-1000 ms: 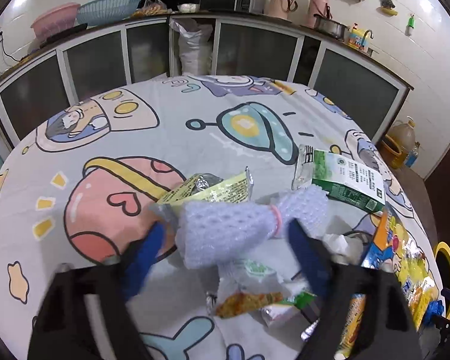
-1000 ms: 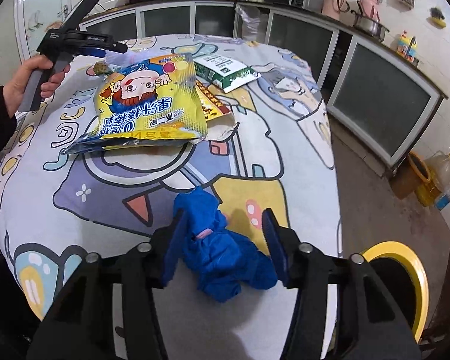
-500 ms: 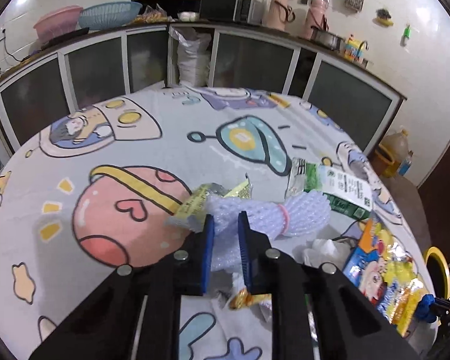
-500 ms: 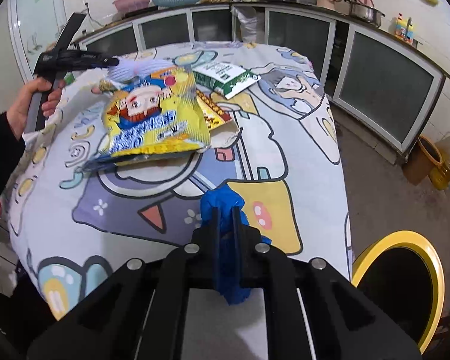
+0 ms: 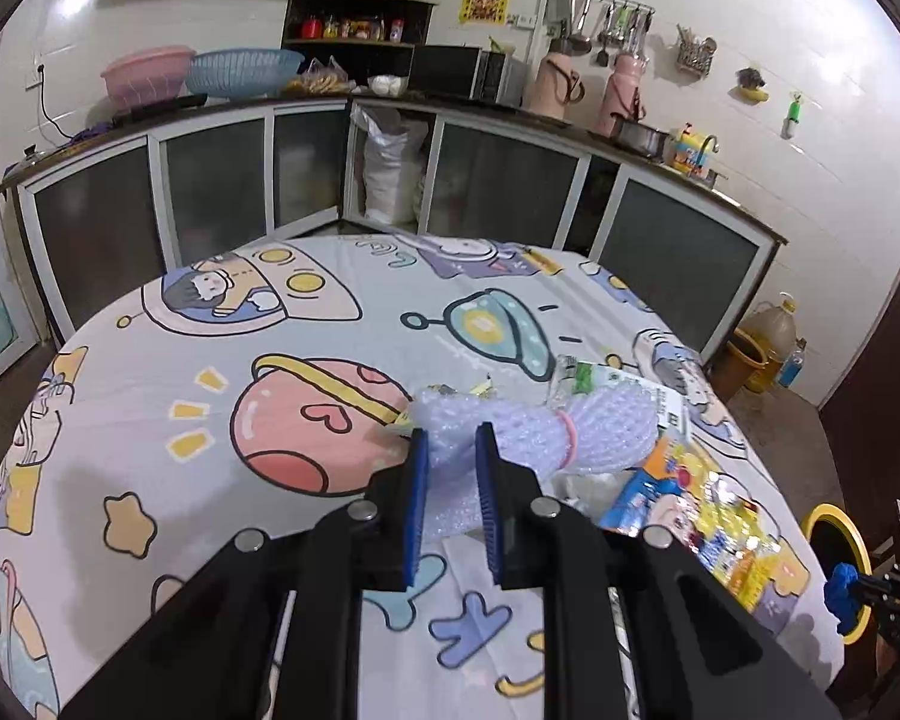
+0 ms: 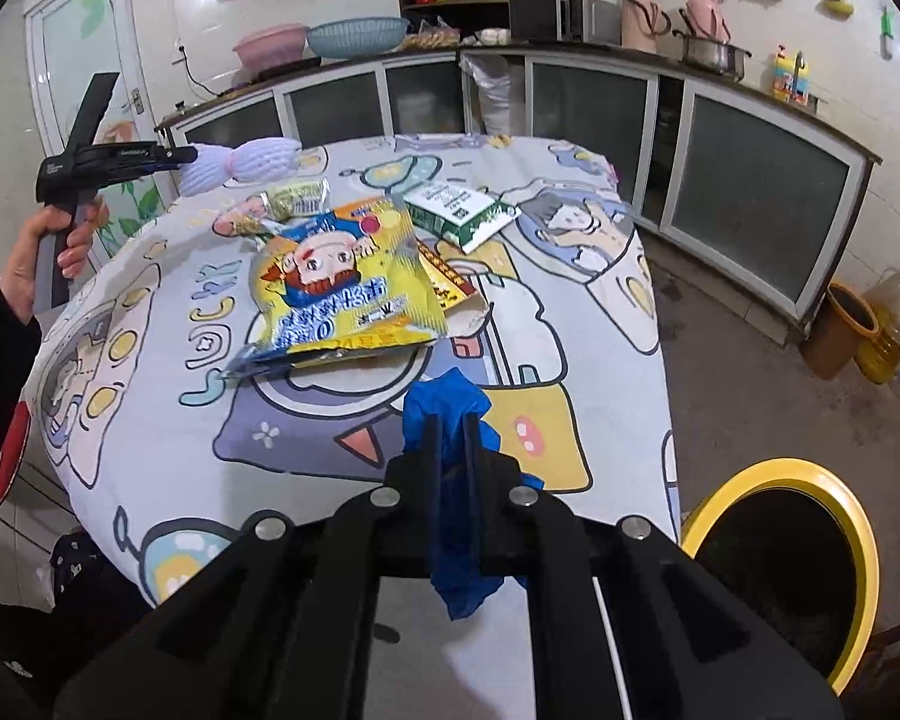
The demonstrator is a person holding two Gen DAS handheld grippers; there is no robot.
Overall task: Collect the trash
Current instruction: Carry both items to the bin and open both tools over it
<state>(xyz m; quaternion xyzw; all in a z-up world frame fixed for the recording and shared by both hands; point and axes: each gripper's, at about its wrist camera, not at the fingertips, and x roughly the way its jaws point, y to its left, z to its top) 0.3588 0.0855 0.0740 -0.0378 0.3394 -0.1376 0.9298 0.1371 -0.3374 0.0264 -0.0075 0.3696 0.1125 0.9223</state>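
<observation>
My left gripper (image 5: 452, 441) is shut on a white foam net sleeve (image 5: 546, 429) with a pink band and holds it above the table; it also shows in the right wrist view (image 6: 237, 165). My right gripper (image 6: 450, 426) is shut on a crumpled blue glove (image 6: 447, 405), lifted off the table edge. A yellow snack bag (image 6: 336, 282), a green-and-white wrapper (image 6: 459, 210) and a small green packet (image 6: 294, 198) lie on the cartoon tablecloth (image 6: 540, 312). A yellow-rimmed bin (image 6: 780, 546) stands on the floor at my right.
Glass-fronted cabinets (image 5: 480, 180) run along the back wall under a counter with basins and flasks. An oil jug and a bucket (image 6: 870, 324) stand on the floor by the cabinets. The bin rim also shows in the left wrist view (image 5: 834, 540).
Both grippers closed from open: the left onto the foam sleeve, the right onto the blue glove. Both have since lifted their items up off the table.
</observation>
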